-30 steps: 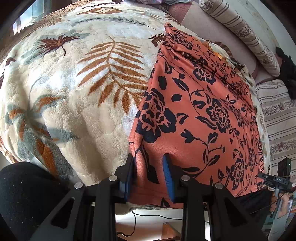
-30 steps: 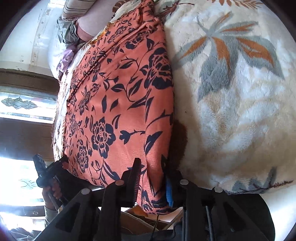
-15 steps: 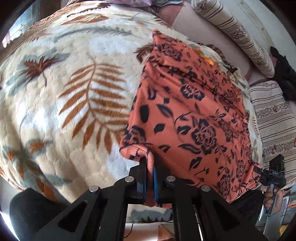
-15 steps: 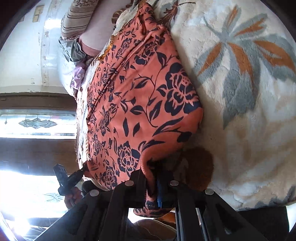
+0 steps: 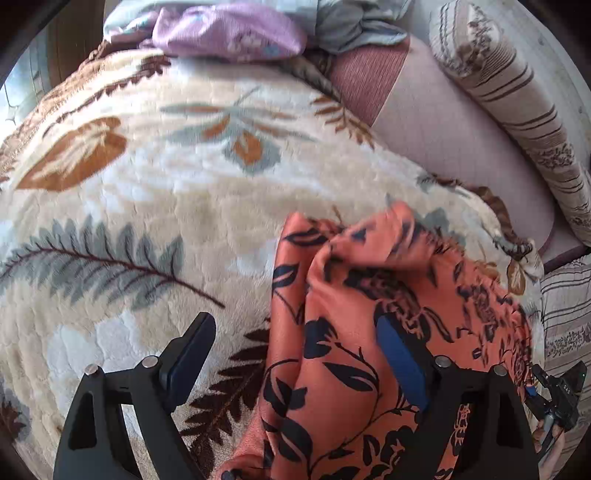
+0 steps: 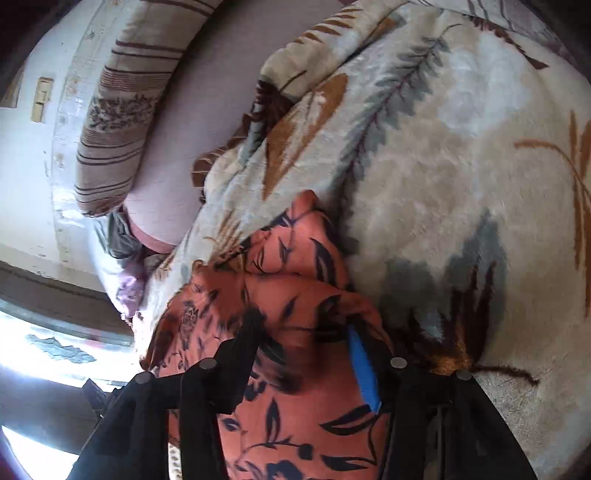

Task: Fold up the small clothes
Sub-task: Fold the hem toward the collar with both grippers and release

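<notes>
- Your left tool [image 5: 291,354] has just been spreading its jaws, and they now stand wide apart; the folded edge of the orange floral garment [image 5: 354,369] lies loose between them, and neither pad presses on it.
- Your right tool [image 6: 306,332] has also just been opening. Its jaws stand partly apart with the same garment [image 6: 295,406] bunched between them; the blue pad sits close against the cloth, but no grip shows.
- The garment lies doubled over on the leaf-patterned blanket [image 5: 147,206] that covers the bed, its rumpled fold line facing the middle of the blanket and the rest of it running towards the near edge under both tools.
- Past the blanket's far edge you have a pink sheet [image 5: 443,129], a striped bolster [image 5: 524,96] along the wall, and a pile of lilac and grey clothes [image 5: 229,33] at the far corner.
- Your right hand's tool shows small at the lower right of the left view.
</notes>
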{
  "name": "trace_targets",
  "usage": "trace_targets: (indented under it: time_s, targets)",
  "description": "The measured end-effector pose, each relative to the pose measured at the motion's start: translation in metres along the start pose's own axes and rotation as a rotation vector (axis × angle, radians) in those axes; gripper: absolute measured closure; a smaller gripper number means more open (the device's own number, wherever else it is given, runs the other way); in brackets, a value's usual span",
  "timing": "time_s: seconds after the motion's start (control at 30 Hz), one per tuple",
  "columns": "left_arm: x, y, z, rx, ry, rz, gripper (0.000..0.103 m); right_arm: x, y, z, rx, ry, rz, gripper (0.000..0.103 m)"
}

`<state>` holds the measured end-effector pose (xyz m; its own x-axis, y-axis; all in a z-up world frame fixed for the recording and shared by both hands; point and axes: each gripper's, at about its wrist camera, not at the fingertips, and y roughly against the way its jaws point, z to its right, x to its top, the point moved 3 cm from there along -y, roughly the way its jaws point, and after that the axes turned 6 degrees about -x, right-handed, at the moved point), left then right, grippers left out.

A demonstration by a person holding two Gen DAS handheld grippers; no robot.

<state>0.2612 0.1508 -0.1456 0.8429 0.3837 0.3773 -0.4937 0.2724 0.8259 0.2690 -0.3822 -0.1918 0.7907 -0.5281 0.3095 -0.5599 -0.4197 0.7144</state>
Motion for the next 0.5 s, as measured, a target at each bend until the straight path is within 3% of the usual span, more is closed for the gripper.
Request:
trace_targets:
  time_s: [0.03,0.1,0.17,0.2,0.3,0.4,0.5]
  targets:
    - [-0.003,0.005,-0.007,-0.031,0.021,0.017,0.014,-0.008,0.005,-0.001,0.012,0.01,0.019,0.051]
    - [-0.009,0.033,-0.019,-0.06,0.043,0.124,0.014,-0.021,0.026,-0.005,-0.007,0.058,0.077,0.049]
    - [-0.021,0.057,-0.028,-0.083,0.042,0.17,0.014,-0.035,0.053,-0.008,-0.002,0.112,0.151,0.034]
    - [-0.03,0.064,-0.031,-0.098,0.036,0.163,0.014,-0.04,0.064,-0.004,-0.02,0.11,0.174,0.027]
    - [-0.055,0.072,-0.029,-0.113,-0.036,0.118,0.014,-0.061,0.075,0.001,-0.038,0.135,0.162,0.027]
    - [-0.071,0.076,-0.017,-0.105,-0.145,0.121,0.014,-0.08,0.078,0.012,-0.071,0.149,0.133,0.027]
    - [-0.073,0.071,-0.012,-0.116,-0.167,0.101,0.014,-0.095,0.076,0.024,-0.065,0.125,0.111,0.027]
